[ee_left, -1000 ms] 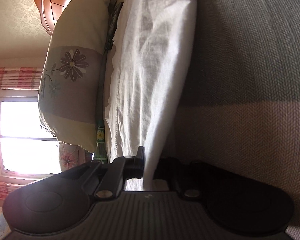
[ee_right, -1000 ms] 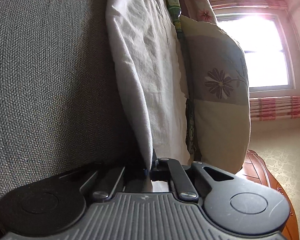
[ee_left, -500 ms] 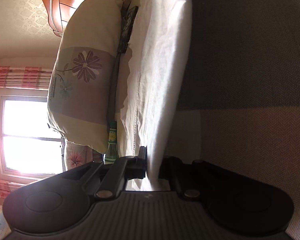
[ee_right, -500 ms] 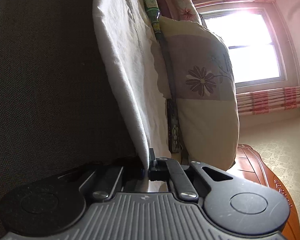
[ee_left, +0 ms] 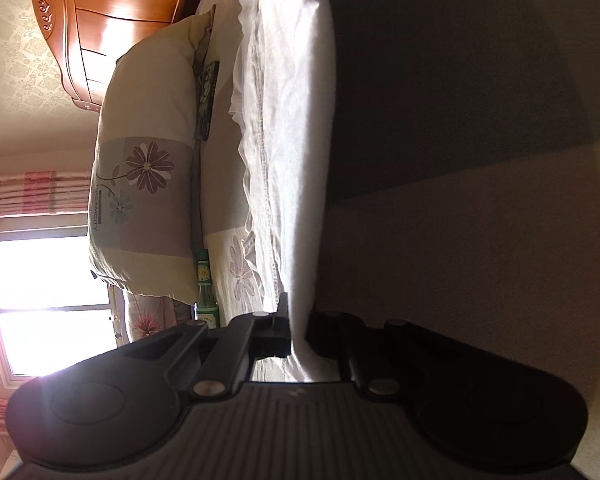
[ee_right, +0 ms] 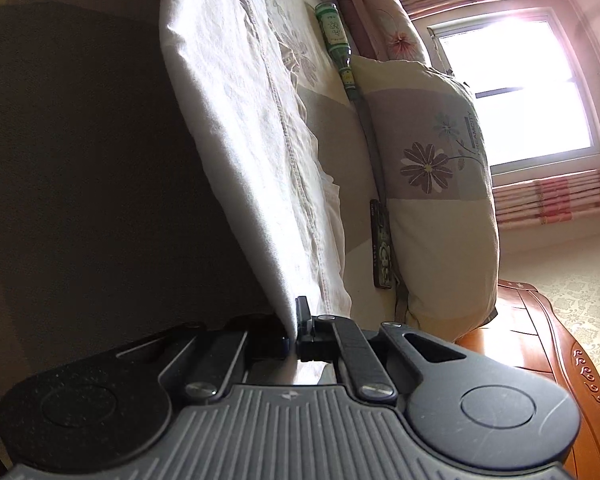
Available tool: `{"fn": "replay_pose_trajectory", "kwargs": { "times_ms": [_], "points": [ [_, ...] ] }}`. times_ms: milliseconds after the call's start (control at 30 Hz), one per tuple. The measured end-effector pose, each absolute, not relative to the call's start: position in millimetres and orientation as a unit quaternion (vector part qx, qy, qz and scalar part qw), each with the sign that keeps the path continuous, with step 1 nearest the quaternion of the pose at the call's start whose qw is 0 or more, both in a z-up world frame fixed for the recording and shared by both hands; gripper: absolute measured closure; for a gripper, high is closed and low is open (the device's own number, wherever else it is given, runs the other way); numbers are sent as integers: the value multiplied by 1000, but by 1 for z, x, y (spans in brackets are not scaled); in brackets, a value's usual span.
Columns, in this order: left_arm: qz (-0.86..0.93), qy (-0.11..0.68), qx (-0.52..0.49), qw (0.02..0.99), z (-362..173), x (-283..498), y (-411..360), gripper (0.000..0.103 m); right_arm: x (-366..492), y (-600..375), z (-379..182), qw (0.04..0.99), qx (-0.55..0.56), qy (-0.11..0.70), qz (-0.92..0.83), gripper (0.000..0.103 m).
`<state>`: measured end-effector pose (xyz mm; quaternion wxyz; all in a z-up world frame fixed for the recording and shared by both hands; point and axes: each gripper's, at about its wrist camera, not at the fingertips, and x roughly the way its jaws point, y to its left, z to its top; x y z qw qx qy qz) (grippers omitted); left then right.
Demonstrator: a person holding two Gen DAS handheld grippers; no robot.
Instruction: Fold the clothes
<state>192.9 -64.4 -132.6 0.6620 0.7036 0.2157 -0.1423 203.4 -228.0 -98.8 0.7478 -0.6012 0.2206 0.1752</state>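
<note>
A white garment [ee_left: 292,128] with stitched seams hangs stretched away from my left gripper [ee_left: 298,330], whose jaws are shut on its near edge. The same white garment [ee_right: 256,152] runs up from my right gripper [ee_right: 294,326], also shut on an edge of it. Both views are rolled on their side. The cloth is lifted off the grey woven bed cover [ee_left: 460,240], [ee_right: 80,160], which lies in shadow beneath it. The pinched fabric hides the pads.
A cream pillow with purple flowers [ee_left: 144,200], [ee_right: 436,184] leans near a carved wooden headboard [ee_left: 116,20], [ee_right: 540,352]. A green bottle [ee_left: 206,292], [ee_right: 336,44] and a small dark packet [ee_left: 208,100], [ee_right: 382,244] lie beside it. A bright window [ee_left: 40,300], [ee_right: 512,88] is behind.
Both grippers have risen and drawn back with the garment, lifting it further off the bed cover. More of the pillow, the sheet under it and the headboard now show.
</note>
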Motion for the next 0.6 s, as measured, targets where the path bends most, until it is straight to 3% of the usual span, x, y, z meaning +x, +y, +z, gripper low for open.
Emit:
{"fn": "replay_pose_trajectory", "kwargs": {
  "times_ms": [400, 467, 500, 600],
  "points": [
    [-159, 233, 707, 649, -152, 116, -68, 101, 122, -222, -103, 724, -601, 262, 213, 97],
    [-162, 241, 704, 648, -158, 113, -68, 99, 114, -217, -107, 722, -595, 278, 219, 95],
    [-167, 252, 699, 648, -162, 109, -67, 92, 111, -216, -108, 722, -590, 287, 222, 93],
    [-178, 263, 696, 644, -164, 97, -65, 90, 111, -215, -111, 722, -570, 315, 234, 85]
  ]
}}
